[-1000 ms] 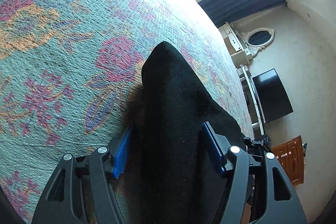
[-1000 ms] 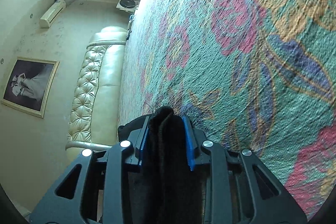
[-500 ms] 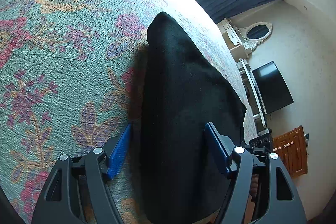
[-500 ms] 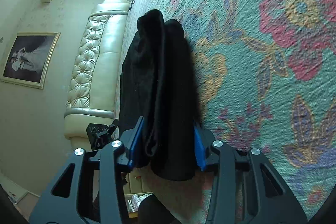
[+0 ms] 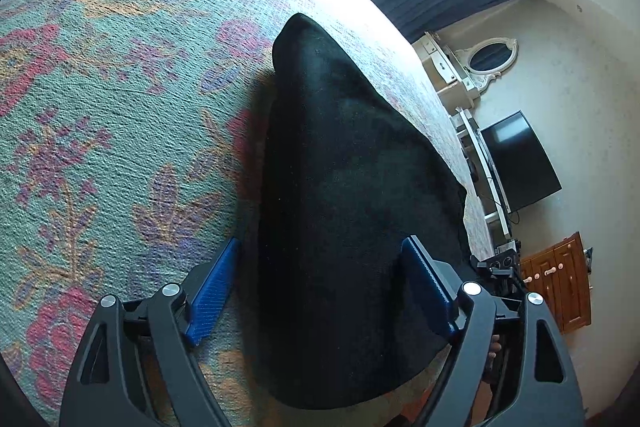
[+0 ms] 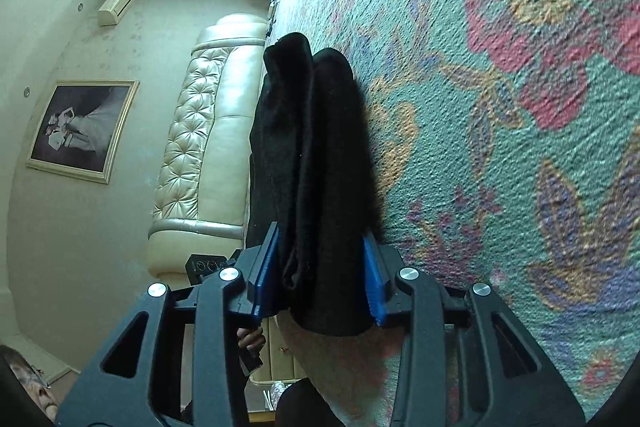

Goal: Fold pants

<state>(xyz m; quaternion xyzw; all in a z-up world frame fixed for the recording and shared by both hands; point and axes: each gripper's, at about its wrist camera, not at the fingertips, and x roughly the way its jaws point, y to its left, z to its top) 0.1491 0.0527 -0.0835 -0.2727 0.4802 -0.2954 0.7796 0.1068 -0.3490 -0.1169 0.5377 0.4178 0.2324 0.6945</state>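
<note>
The black pants lie folded into a thick stack on a floral bedspread. In the left wrist view my left gripper is open, its blue pads wide apart on either side of the stack's near edge, not pinching it. In the right wrist view the pants show as several layers seen edge-on. My right gripper is open, its blue pads straddling the near end of the stack with small gaps.
The bedspread stretches away on both sides. A cream tufted sofa and a framed picture are beyond the bed's edge. A television, a white mirror and a wooden cabinet stand by the wall.
Both grippers have pulled back along the bed, so more of the folded pants shows. The right gripper, shut on the fabric a second ago, has opened. The stack now rests on the bedspread.
</note>
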